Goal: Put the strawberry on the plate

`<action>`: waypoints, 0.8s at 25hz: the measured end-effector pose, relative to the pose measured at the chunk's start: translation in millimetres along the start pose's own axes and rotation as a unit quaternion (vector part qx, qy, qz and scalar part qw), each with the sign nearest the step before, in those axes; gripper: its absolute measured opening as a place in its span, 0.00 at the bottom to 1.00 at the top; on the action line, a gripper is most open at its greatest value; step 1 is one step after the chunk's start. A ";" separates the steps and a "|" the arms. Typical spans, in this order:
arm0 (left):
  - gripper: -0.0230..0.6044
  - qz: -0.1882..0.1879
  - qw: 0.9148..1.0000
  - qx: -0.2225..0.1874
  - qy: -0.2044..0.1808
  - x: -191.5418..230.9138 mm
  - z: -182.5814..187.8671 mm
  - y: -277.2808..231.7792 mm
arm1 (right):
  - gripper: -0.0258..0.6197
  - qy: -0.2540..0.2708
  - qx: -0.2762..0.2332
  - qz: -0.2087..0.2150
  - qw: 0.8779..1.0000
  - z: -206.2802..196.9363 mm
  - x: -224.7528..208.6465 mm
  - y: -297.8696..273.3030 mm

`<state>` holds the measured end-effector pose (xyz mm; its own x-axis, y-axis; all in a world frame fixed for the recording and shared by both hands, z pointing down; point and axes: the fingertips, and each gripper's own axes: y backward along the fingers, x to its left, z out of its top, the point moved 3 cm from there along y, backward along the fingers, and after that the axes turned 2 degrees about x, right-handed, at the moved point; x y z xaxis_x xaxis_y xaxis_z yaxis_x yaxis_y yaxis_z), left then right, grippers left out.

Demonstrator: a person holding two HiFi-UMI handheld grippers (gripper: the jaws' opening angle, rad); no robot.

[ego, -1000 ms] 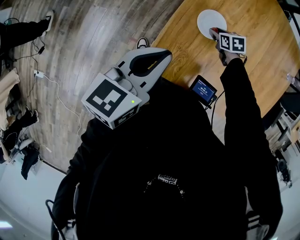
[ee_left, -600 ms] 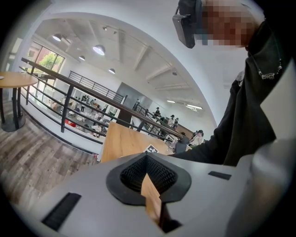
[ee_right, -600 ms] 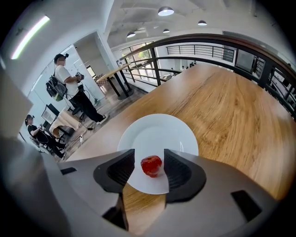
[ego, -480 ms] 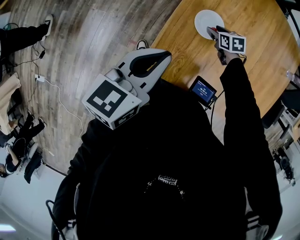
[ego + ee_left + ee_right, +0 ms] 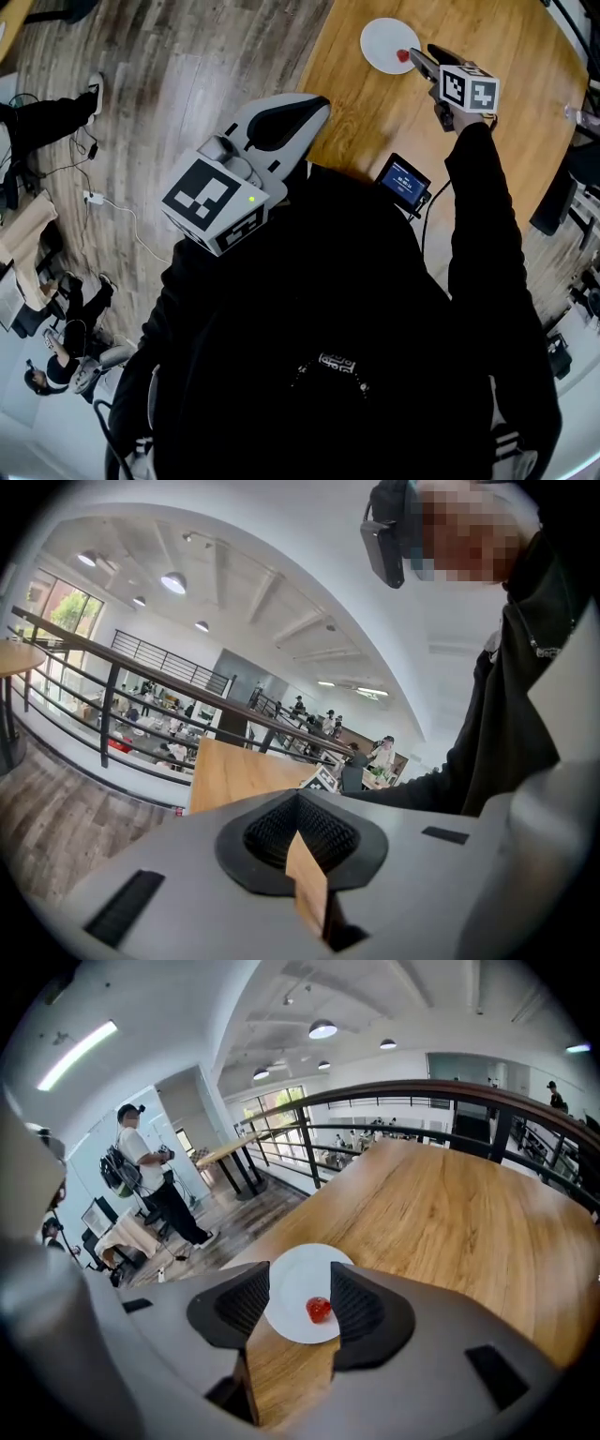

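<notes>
A red strawberry (image 5: 403, 55) (image 5: 319, 1310) lies on the small white plate (image 5: 382, 39) (image 5: 292, 1288), near the corner of the wooden table (image 5: 511, 141). My right gripper (image 5: 424, 60) (image 5: 301, 1302) hangs above the plate's near edge. Its jaws have just been opening and stand open with nothing between them; the strawberry shows below, through the gap. My left gripper (image 5: 317, 105) (image 5: 300, 808) is held close to the person's chest, off the table and over the floor. It is shut and holds nothing.
A small device with a blue screen (image 5: 405, 180) and a cable sits at the table's near edge. Left of the table is wooden floor (image 5: 187, 75). A dark railing (image 5: 422, 1101) runs beyond the table. A person with a backpack (image 5: 141, 1162) stands on the floor.
My right gripper has lifted off the plate and opened. The strawberry, hidden by the jaws before, now lies in plain view on the plate. The left gripper has hardly moved.
</notes>
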<state>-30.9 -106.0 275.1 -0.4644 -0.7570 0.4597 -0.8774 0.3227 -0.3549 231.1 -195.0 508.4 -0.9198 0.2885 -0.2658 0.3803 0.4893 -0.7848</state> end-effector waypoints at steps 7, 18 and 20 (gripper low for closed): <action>0.04 -0.026 0.999 -0.005 -0.026 42.0 8.5 -15.9 | 0.11 -0.001 -0.097 0.036 0.995 31.2 23.4 47.2; 0.04 -0.116 0.989 -0.017 -0.088 25.3 48.9 -49.3 | 0.07 0.067 -0.298 0.080 0.949 85.3 125.9 197.6; 0.04 -0.130 0.987 -0.011 -0.093 20.4 50.8 -54.4 | 0.07 0.078 -0.309 0.069 0.945 84.8 140.5 214.1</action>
<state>13.5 -167.8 262.5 -0.1952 -0.9064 0.3747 -0.9675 0.1152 -0.2252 175.1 -119.5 255.5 -0.8499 0.4792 -0.2192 0.5243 0.8111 -0.2594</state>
